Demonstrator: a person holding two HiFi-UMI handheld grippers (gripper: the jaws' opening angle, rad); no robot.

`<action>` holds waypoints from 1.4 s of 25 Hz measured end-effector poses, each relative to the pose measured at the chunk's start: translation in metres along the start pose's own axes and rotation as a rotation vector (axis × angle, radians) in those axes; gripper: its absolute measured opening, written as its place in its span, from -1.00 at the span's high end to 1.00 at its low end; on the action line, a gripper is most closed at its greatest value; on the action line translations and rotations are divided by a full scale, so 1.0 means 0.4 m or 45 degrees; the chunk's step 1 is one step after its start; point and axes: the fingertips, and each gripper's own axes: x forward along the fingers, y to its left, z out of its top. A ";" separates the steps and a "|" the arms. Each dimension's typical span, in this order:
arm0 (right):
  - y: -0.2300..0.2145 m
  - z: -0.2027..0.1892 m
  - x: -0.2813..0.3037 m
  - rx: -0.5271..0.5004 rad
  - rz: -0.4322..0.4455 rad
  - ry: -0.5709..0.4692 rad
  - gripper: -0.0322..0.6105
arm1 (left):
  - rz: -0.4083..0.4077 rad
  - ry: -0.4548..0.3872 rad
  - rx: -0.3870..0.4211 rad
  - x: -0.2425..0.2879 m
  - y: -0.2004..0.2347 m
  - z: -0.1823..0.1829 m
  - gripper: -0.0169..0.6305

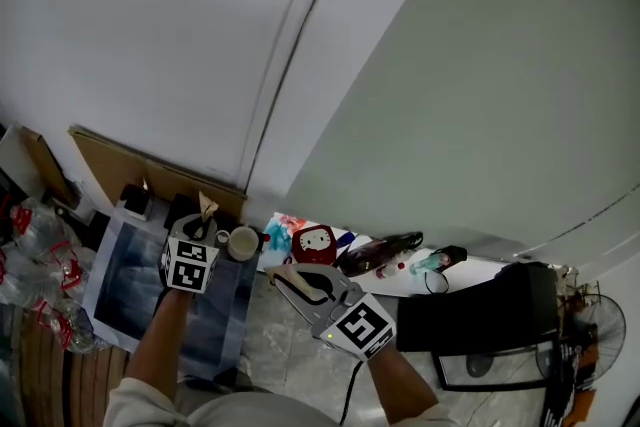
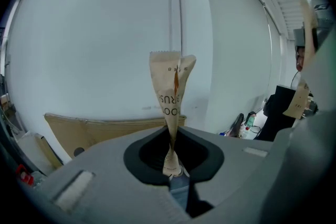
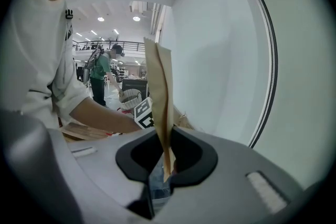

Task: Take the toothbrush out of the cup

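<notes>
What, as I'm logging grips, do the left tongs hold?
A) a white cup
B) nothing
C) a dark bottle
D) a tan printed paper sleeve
D: in the left gripper view the left tongs are shut on a tan printed paper sleeve that stands upright between them.

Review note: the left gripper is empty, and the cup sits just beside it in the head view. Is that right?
Not quite. The left gripper is not empty: the left gripper view shows its jaws shut on a paper-wrapped toothbrush that stands up from them. The rest holds: the cup sits just beside that gripper in the head view.
</notes>
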 end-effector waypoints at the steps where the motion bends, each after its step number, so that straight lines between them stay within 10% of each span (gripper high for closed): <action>1: 0.003 0.001 0.002 0.000 0.002 -0.004 0.78 | -0.012 -0.001 -0.001 -0.011 -0.002 0.004 0.86; 35: 0.088 0.083 0.090 0.024 -0.012 -0.060 0.78 | -0.473 -0.222 0.139 -0.416 -0.093 0.195 0.86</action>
